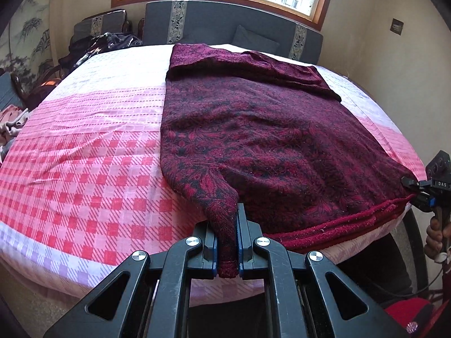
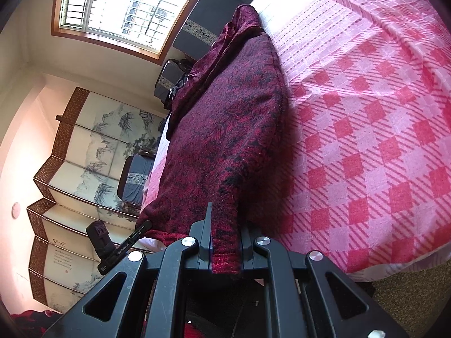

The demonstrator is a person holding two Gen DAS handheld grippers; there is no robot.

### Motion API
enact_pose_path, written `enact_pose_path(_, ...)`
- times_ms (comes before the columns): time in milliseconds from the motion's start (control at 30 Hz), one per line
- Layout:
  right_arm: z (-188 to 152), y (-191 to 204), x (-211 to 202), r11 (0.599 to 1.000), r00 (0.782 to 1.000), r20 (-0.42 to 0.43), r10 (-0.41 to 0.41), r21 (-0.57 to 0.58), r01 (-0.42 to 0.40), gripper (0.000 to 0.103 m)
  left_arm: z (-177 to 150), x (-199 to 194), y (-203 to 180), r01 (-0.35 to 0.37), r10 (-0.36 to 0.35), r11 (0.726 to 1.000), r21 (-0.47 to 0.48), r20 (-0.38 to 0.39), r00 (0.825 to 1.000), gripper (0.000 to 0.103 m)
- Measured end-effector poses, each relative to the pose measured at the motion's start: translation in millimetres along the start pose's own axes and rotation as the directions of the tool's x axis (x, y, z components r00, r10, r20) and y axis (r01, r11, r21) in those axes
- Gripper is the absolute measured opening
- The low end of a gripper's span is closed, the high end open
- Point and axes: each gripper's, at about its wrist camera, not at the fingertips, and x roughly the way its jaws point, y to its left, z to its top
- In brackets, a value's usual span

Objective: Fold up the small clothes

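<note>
Nearest to us, at the front edge of the bed, our left gripper [image 1: 227,242] is pressed together on the hem corner of the dark red patterned sweater [image 1: 267,129], a tongue of knit fabric pinched between its blue-padded fingers [image 1: 213,249]. Our right gripper [image 2: 225,250] pinches the other hem corner the same way, its jaws closed on a strip of the ribbed border; from the left wrist view we can see it at the far right end of the hem, held by our hand [image 1: 435,232].

Between the two grips the ribbed hem [image 1: 338,222] runs along the bed's near edge, and it looks stacked in more than one layer, so we judge the body lies doubled or at least front over back. Beyond it the sweater lies flat and fairly smooth on the pink checked bedspread [image 1: 93,152].

Farther up, near the headboard [image 1: 211,25], a sleeve [image 1: 253,62] is already laid across the chest, so the sleeve folding seems done, at least for the one we can see. What remains, in our judgement, is to carry the hem up toward the collar end to halve the body, then perhaps one more fold and a smoothing.
</note>
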Motion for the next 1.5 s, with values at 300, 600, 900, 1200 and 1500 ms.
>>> enact_pose_path(300,10.5,4.3,-4.4,0.998,0.999,0.01,0.054,0.02,-0.054,0.011,9.5,-1.8,4.0,0.016,-0.016,1.0,-0.018,0.004,1.0,0.01)
enact_pose_path(600,30.0,30.1,-13.3,0.99,0.989,0.04,0.143,0.004,-0.144,0.011,34.3,-18.6,23.5,0.127,-0.121,0.981,-0.144,0.046,0.992,0.01)
enact_pose_path(900,88.5,59.4,-23.6,0.982,0.978,0.091,0.19,-0.034,-0.187,0.011,97.5,-32.5,24.0,0.212,-0.193,0.966,-0.145,0.135,0.972,0.01)
enact_pose_path(1200,195.0,81.5,-6.4,0.986,0.976,0.15,0.159,-0.077,-0.149,0.011,195.3,-16.5,28.5,0.207,-0.168,0.968,-0.141,0.246,0.955,0.01)
enact_pose_path(1500,278.5,64.1,43.1,0.996,0.98,0.178,0.089,-0.015,-0.088,0.011,265.7,62.7,44.8,0.134,-0.09,0.973,-0.189,0.225,0.97,0.01)
